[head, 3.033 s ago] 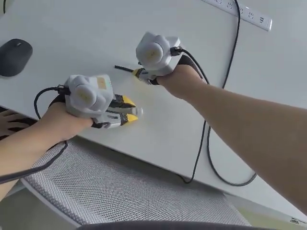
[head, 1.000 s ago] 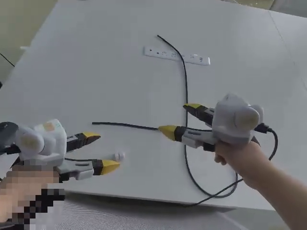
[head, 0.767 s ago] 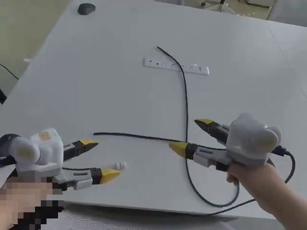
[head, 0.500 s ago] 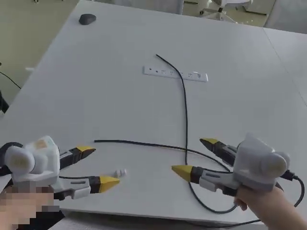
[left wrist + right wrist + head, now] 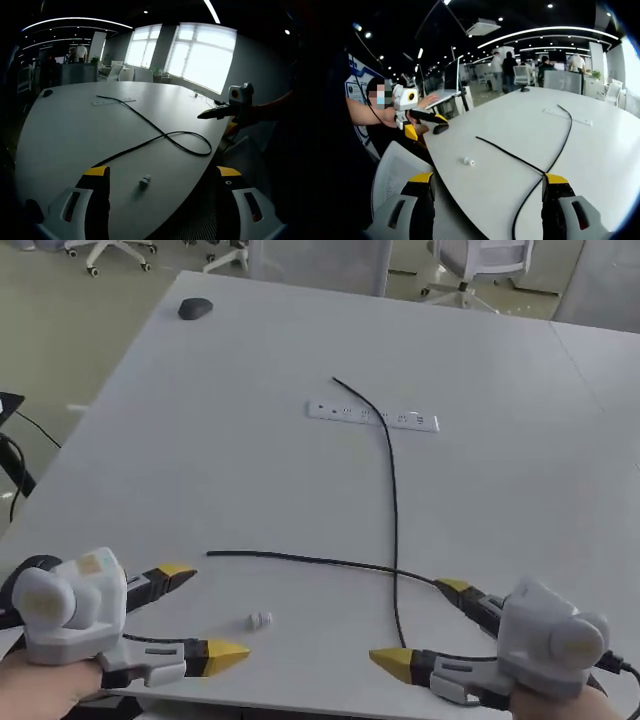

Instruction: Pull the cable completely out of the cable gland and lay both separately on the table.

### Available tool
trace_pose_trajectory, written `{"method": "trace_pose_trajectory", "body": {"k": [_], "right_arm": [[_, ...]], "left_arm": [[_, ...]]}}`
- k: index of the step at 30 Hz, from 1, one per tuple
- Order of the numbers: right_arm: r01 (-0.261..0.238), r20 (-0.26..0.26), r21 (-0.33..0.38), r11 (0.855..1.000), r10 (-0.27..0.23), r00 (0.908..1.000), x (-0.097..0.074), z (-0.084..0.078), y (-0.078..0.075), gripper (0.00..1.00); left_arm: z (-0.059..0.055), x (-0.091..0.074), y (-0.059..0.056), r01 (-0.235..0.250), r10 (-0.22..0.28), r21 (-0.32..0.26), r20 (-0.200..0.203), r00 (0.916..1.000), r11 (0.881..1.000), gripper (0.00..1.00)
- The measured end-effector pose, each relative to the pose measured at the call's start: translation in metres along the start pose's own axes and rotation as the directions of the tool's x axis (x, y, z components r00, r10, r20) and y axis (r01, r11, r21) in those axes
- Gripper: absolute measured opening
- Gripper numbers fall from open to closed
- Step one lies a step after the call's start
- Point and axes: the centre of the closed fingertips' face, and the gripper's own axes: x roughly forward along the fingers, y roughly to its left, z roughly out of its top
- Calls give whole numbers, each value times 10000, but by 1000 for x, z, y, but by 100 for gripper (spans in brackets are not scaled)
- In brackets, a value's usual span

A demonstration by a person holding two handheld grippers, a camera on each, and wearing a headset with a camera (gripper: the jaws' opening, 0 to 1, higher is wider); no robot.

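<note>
As left gripper (image 5: 212,610) and right gripper (image 5: 415,622) gape, black cable (image 5: 300,560) curves near white gland (image 5: 259,620).

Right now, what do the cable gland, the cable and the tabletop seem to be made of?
Cable gland: white, probably moulded plastic, though it is too small to be sure. Cable: black matte sheath, likely rubber or PVC; it lies in a loose, flexible curve. Table: smooth pale grey top with a satin look, perhaps laminate; no grain is visible.

White pwr strip (image 5: 372,416) on table (image 5: 200,440) centre; dark mouse (image 5: 195,308), prob., far-left corner; office chairs (image 5: 470,265) behind.
</note>
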Motion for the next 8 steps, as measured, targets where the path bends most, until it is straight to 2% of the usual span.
{"method": "trace_pose_trajectory", "body": {"k": [4,8], "right_arm": [[-136,-17,219,9997,136,9999,1,-4,4,95],[-230,-149,78,9997,231,9996,0,-6,7,99]], "left_arm": [[-7,0,0,-32,30,-86,-243,9997,10000,91],[-11,1,-2,24,-31,-195,-369,9993,9998,95]]}}
